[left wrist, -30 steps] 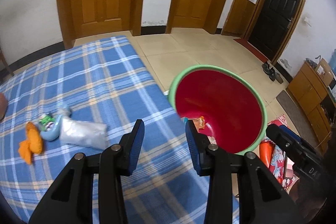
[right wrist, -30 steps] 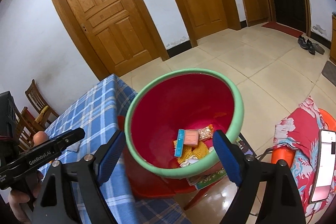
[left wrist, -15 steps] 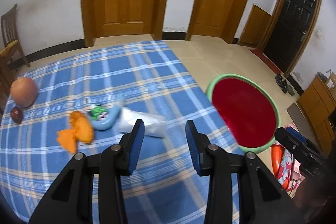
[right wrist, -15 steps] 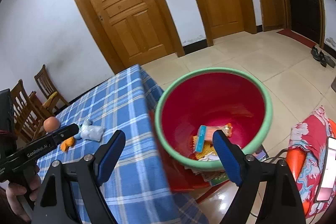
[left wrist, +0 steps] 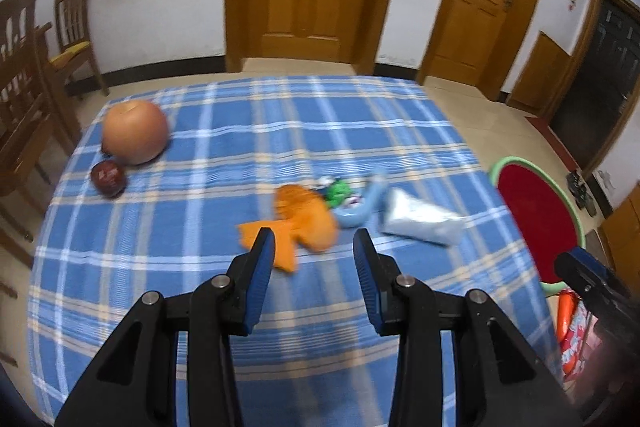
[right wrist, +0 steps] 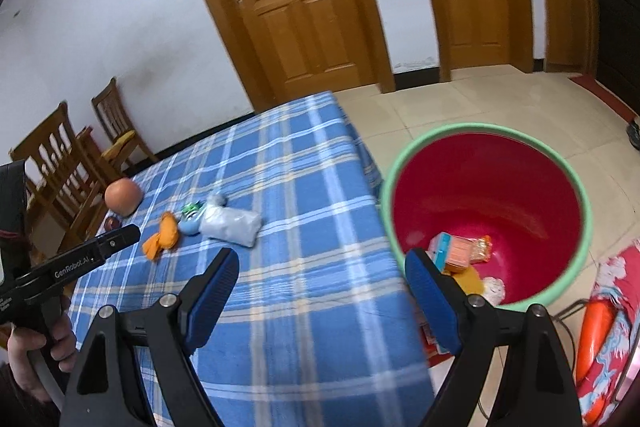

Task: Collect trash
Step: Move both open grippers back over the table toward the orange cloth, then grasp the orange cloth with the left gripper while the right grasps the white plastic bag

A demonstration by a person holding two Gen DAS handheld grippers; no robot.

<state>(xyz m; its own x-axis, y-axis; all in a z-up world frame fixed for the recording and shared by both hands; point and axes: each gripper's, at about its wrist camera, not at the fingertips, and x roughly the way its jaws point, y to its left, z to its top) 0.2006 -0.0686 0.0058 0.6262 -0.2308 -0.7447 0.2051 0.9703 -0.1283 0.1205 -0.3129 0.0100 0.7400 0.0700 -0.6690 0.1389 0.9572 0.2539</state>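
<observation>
Left wrist view: my empty left gripper (left wrist: pixel 314 251) hangs half-spread just near the crumpled orange wrapper (left wrist: pixel 302 221) lying mid-table, so I'd lower squarely, pinch its bulk, while the empty, wide-spread right gripper (right wrist: pixel 322 277) waits beside the red green-rimmed bucket (right wrist: pixel 486 187).

A wide stretch of the blue plaid-clothed counter (left wrist: pixel 168 227) lay bare in front of the left tongs (left wrist: pixel 314 247), whose jaws stood apart over it. Straight ahead, a crumpled orange wrapper (left wrist: pixel 304 223), a light-blue curved piece (left wrist: pixel 362 207) and a silvery plastic pouch (left wrist: pixel 418 221) crowded close together. A round orange fruit (left wrist: pixel 135 131) and a small dark-red fruit (left wrist: pixel 108 178) sat well apart at the far left corner. The green-rimmed red plastic bucket (right wrist: pixel 486 187) stood just beside the counter's right edge, its mouth open upward.
</observation>
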